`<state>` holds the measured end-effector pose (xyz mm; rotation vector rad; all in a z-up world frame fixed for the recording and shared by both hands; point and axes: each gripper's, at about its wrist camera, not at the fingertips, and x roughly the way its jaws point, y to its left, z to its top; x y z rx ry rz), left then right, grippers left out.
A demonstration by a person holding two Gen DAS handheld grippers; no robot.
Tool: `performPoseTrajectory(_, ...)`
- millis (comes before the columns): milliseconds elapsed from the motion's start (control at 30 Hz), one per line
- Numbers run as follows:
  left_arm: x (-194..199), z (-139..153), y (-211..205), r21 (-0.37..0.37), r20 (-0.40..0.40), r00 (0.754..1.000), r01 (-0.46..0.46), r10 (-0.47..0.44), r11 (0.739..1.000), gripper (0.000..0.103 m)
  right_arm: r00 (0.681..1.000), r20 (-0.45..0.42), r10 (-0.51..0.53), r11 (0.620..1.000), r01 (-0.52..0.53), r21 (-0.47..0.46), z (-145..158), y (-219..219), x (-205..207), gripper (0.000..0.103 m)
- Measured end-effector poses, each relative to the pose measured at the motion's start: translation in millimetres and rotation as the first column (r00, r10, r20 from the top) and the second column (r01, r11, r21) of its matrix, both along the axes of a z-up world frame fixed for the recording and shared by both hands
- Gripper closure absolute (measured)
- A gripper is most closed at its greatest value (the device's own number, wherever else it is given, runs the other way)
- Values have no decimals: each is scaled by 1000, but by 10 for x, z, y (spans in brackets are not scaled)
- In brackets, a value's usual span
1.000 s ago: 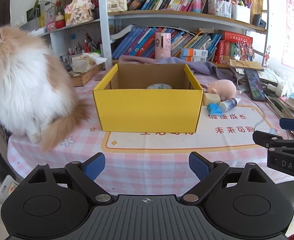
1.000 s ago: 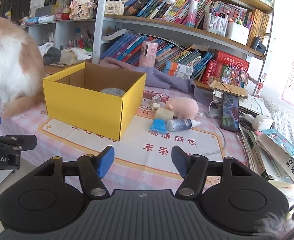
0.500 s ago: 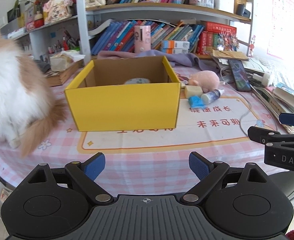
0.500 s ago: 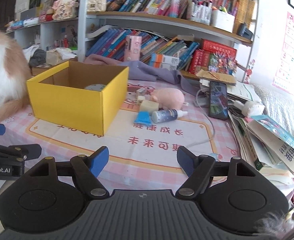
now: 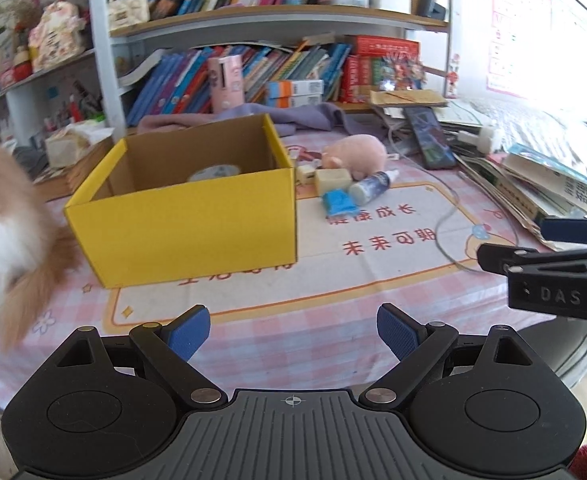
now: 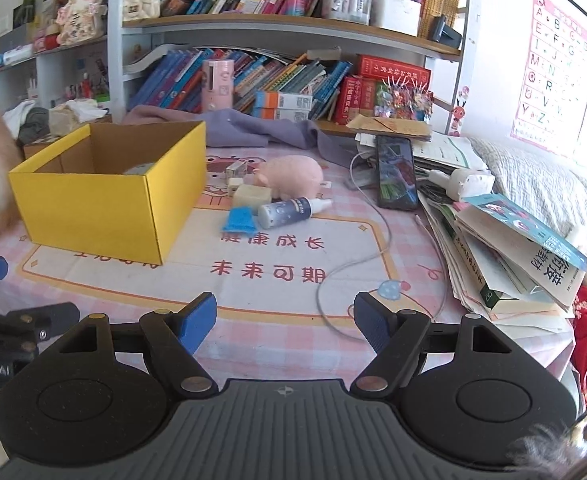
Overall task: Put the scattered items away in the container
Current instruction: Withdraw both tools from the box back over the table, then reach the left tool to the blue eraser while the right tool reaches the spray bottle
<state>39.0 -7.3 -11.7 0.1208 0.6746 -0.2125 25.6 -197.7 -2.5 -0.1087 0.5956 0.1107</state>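
A yellow cardboard box point(image 5: 189, 224) point(image 6: 93, 216) stands open on the pink checked tablecloth, with a round pale item inside point(image 5: 213, 172). To its right lie a pink plush pig point(image 5: 355, 154) point(image 6: 289, 176), a blue spray bottle point(image 5: 369, 186) point(image 6: 293, 210), a beige block point(image 5: 333, 179) point(image 6: 252, 196), a blue packet point(image 5: 338, 203) point(image 6: 238, 220) and small white boxes point(image 6: 236, 168). My left gripper point(image 5: 292, 330) is open and empty near the table's front edge. My right gripper point(image 6: 284, 320) is open and empty, also at the front edge, to the right.
An orange and white cat point(image 5: 1, 248) sits left of the box. A white cable point(image 6: 357, 264), a phone point(image 6: 395, 172) and stacked books point(image 6: 513, 256) lie on the right. Bookshelves point(image 6: 285, 32) and a purple cloth point(image 6: 253, 130) stand behind.
Both views have swung rightwards and closer to the table; the box and cat shifted left in view. The scattered items now sit nearer the middle. Both grippers stayed open.
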Motion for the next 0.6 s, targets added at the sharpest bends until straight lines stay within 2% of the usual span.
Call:
performPoseTrajectory(233, 89, 19, -103, 12, 23, 999, 49, -50, 999, 10, 1000, -6, 22, 1000, -22, 3, -9, 6, 169, 29)
performPoseTrajectory(600, 404, -73, -388, 2, 11, 991, 133, -133, 991, 10, 999, -43, -1, 1000, 1, -4, -89, -188, 525, 29)
